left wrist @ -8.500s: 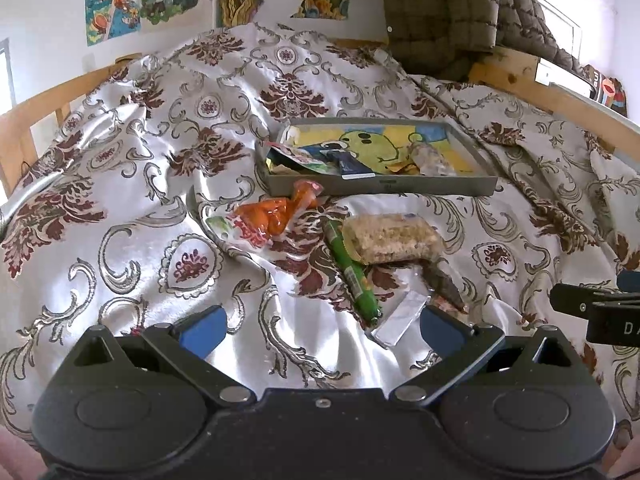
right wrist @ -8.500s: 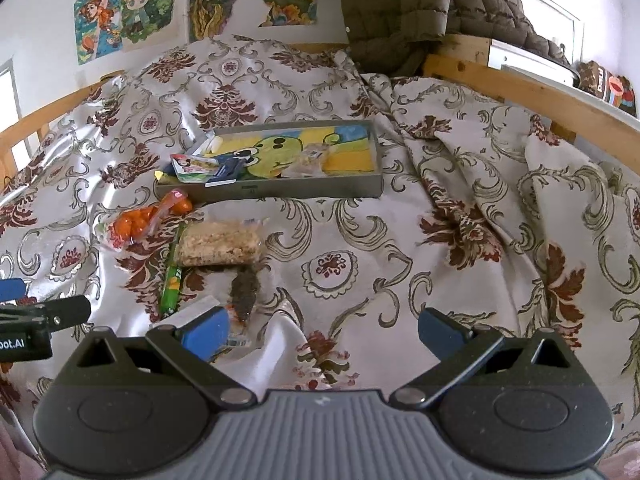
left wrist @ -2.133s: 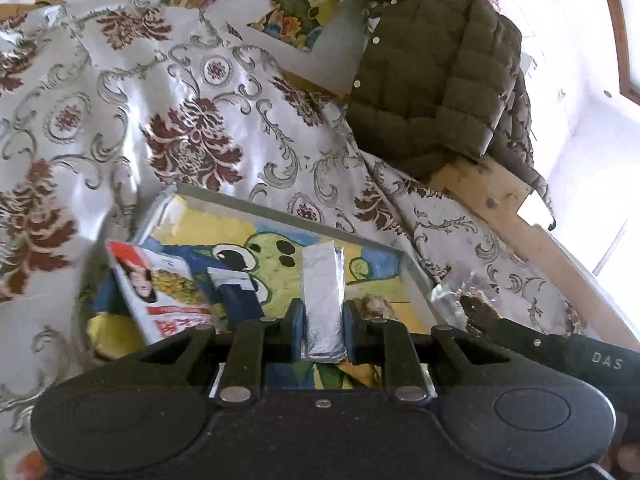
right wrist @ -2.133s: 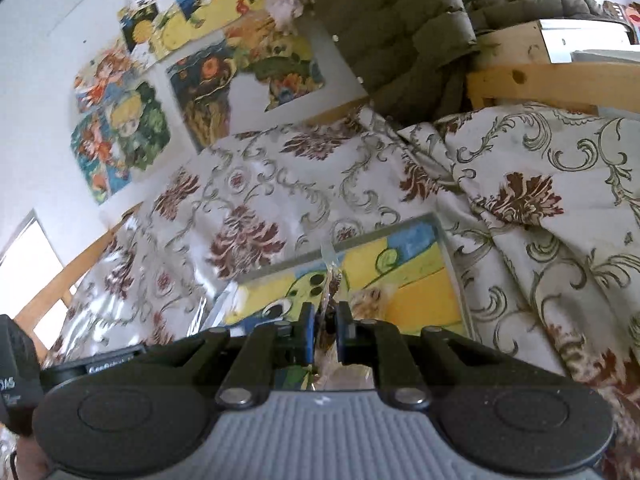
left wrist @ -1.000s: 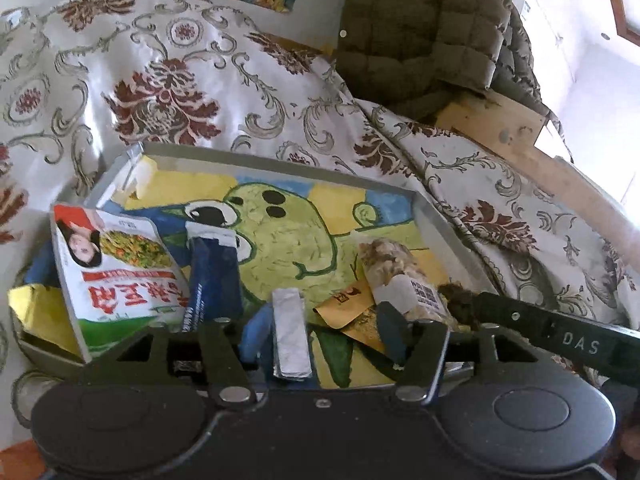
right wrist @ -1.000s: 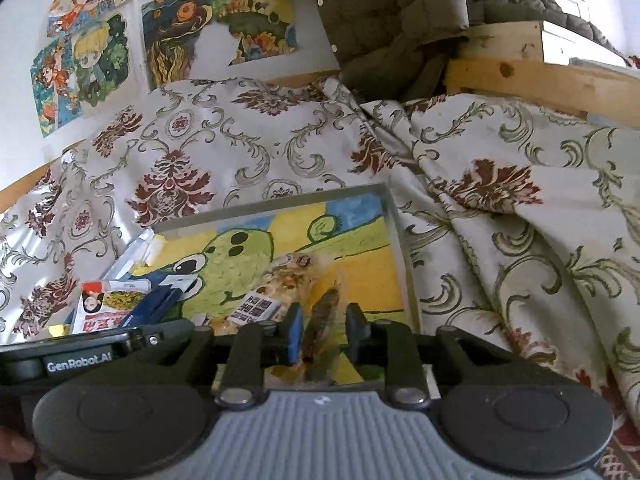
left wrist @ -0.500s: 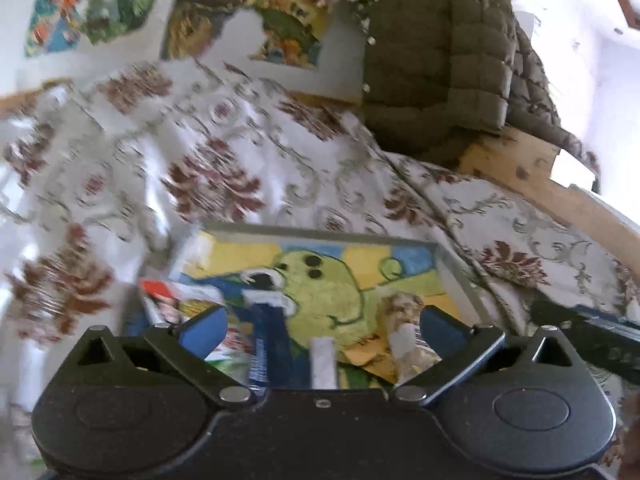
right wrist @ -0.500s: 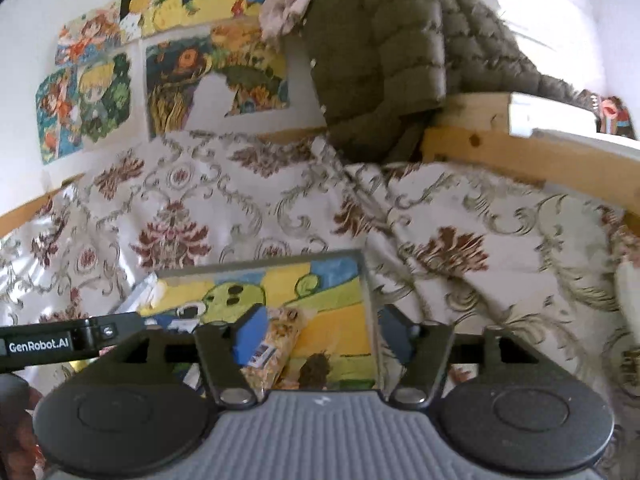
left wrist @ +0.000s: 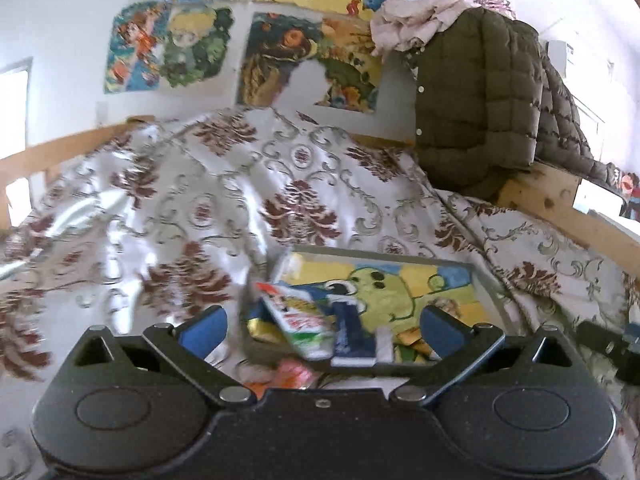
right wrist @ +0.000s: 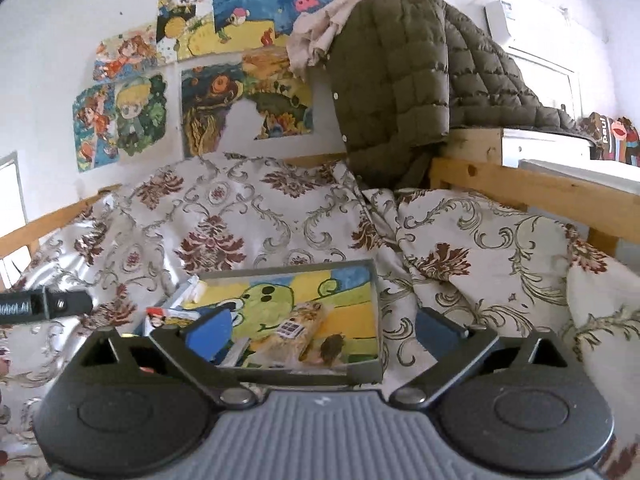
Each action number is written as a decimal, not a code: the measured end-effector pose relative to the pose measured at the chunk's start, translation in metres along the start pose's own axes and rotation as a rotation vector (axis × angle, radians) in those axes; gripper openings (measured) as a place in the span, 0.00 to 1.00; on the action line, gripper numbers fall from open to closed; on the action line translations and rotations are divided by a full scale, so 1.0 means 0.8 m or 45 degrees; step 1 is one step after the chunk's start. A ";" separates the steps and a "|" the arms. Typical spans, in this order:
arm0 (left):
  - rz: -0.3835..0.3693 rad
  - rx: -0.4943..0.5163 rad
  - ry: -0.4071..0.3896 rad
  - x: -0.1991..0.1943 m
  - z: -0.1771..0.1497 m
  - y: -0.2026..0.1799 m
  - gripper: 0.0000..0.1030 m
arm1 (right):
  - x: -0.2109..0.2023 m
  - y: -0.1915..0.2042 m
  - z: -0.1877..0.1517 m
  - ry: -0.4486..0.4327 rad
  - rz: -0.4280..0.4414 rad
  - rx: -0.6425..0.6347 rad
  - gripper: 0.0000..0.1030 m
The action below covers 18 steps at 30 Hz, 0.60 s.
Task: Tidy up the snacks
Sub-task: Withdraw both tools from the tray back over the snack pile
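Note:
A grey tray (left wrist: pixel 380 254) with a green cartoon picture lies on the bedspread. It holds a red-and-white packet (left wrist: pixel 298 316), a dark blue packet (left wrist: pixel 348 332) and a small silver packet (left wrist: pixel 383 344). My left gripper (left wrist: pixel 320 326) hangs open above and in front of the tray's near edge, holding nothing. In the right wrist view the tray (right wrist: pixel 288 270) also holds a clear cereal bar (right wrist: pixel 294 330) and a small dark snack (right wrist: pixel 332 346). My right gripper (right wrist: pixel 322 330) is still opening, wide apart, with nothing gripped.
An orange packet (left wrist: pixel 292 372) lies on the floral bedspread (left wrist: pixel 200 220) just in front of the tray. An olive quilted jacket (left wrist: pixel 476 112) hangs over the wooden bed frame (right wrist: pixel 520 188) at the right. Posters (left wrist: pixel 168 48) cover the back wall.
Both grippers opened and let their packets drop into the tray: the silver one from the left, the dark one from the right. Both then pulled back and up from the tray.

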<state>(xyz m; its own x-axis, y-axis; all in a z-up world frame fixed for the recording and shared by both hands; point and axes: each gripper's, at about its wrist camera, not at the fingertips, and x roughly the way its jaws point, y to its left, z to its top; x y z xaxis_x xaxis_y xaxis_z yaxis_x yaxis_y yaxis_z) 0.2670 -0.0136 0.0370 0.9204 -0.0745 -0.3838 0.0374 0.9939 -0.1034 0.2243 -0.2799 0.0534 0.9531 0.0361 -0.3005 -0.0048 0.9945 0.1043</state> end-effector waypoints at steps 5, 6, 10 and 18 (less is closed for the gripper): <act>0.028 0.037 -0.034 -0.048 -0.025 0.015 0.99 | -0.045 0.007 -0.009 -0.048 0.017 0.031 1.00; 0.033 0.043 -0.035 -0.056 -0.030 0.018 0.99 | -0.054 0.009 -0.011 -0.055 0.019 0.025 1.00; 0.032 0.046 -0.022 -0.084 -0.047 0.029 0.99 | -0.082 0.015 -0.022 -0.051 0.028 0.021 1.00; 0.053 0.091 -0.045 -0.134 -0.078 0.031 0.99 | -0.123 0.028 -0.041 -0.048 0.022 0.031 1.00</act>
<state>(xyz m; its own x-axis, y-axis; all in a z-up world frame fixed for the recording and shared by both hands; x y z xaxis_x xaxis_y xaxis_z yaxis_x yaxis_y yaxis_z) 0.1452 0.0141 0.0180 0.9348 -0.0316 -0.3539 0.0256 0.9994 -0.0217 0.1209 -0.2582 0.0542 0.9636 0.0493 -0.2629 -0.0147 0.9911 0.1321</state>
